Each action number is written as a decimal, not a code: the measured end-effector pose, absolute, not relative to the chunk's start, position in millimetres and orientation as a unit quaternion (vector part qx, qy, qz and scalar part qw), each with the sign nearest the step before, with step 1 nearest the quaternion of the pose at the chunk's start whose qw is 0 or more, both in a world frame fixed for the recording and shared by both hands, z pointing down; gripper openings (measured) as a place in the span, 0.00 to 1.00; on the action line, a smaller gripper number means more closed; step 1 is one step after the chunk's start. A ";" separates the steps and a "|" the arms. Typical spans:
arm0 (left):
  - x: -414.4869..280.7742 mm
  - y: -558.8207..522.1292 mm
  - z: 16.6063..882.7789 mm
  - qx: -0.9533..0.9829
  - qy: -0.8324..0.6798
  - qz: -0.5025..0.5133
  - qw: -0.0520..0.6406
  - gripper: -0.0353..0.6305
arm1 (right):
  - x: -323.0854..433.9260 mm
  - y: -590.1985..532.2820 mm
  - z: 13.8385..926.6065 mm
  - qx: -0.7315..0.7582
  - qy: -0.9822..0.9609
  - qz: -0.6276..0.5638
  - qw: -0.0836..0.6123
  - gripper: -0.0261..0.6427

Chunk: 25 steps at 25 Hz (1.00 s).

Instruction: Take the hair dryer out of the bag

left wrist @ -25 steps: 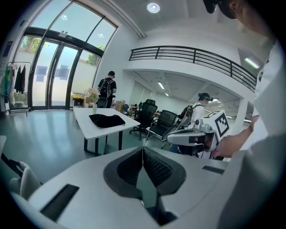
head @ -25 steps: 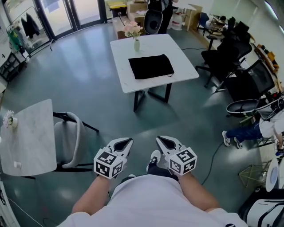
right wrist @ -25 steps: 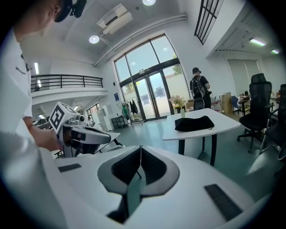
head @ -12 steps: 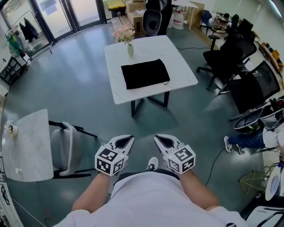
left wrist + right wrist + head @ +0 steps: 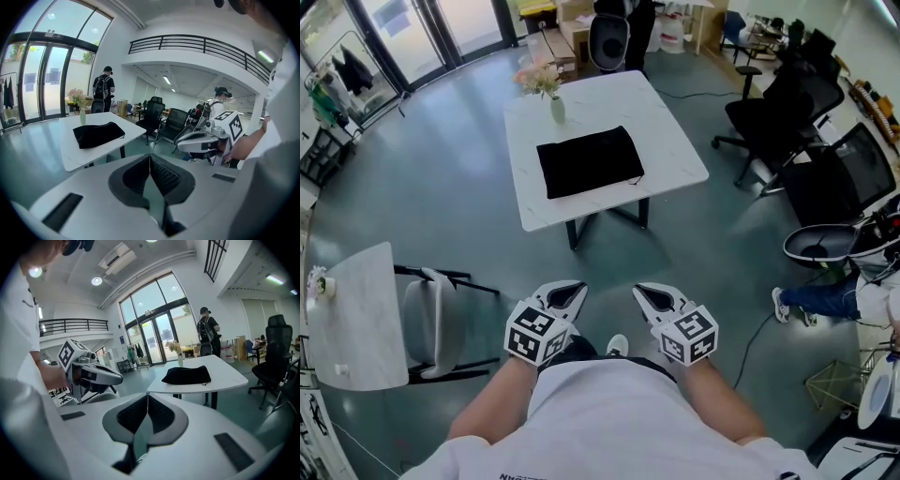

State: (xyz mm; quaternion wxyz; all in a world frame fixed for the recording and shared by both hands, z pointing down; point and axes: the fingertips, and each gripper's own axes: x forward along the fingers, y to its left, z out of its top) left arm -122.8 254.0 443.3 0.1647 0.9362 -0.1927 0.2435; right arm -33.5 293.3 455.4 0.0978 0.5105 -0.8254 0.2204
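Observation:
A black drawstring bag point(image 5: 589, 162) lies flat on a white square table point(image 5: 675, 141) ahead of me; the bag point(image 5: 97, 134) and the bag point(image 5: 186, 375) also show in the left and right gripper views. No hair dryer is visible. My left gripper point(image 5: 567, 293) and right gripper point(image 5: 652, 296) are held side by side close to my body, well short of the table. Both are shut with nothing between their jaws. The left gripper point(image 5: 150, 157) and right gripper point(image 5: 147, 394) point toward the table.
A vase of flowers point(image 5: 549, 89) stands at the table's far left corner. A second white table point(image 5: 352, 319) with a grey chair point(image 5: 427, 314) is at my left. Black office chairs point(image 5: 787, 112) and a seated person's legs point(image 5: 811, 298) are at the right. A person with a backpack point(image 5: 103, 93) stands beyond the table.
I have walked toward the table: it and the bag have come nearer and shifted left in the head view. Both grippers stay shut in front of my body.

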 end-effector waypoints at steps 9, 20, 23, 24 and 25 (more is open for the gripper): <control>-86.3 211.5 462.9 0.936 -0.169 0.251 0.178 0.08 | -1.9 259.2 473.2 0.522 -0.813 0.231 0.112 0.06; -49.1 94.6 463.6 0.939 -0.162 0.236 0.190 0.08 | 31.9 155.5 483.7 0.524 -0.803 0.244 0.144 0.06; -44.0 52.5 464.4 0.938 -0.166 0.236 0.194 0.08 | 39.6 121.2 485.0 0.527 -0.798 0.248 0.151 0.06; -42.6 38.5 462.7 0.938 -0.166 0.234 0.194 0.08 | 41.7 110.6 485.0 0.529 -0.796 0.250 0.155 0.06; -41.4 25.1 460.2 0.939 -0.166 0.231 0.194 0.08 | 43.4 100.6 484.8 0.530 -0.794 0.252 0.158 0.06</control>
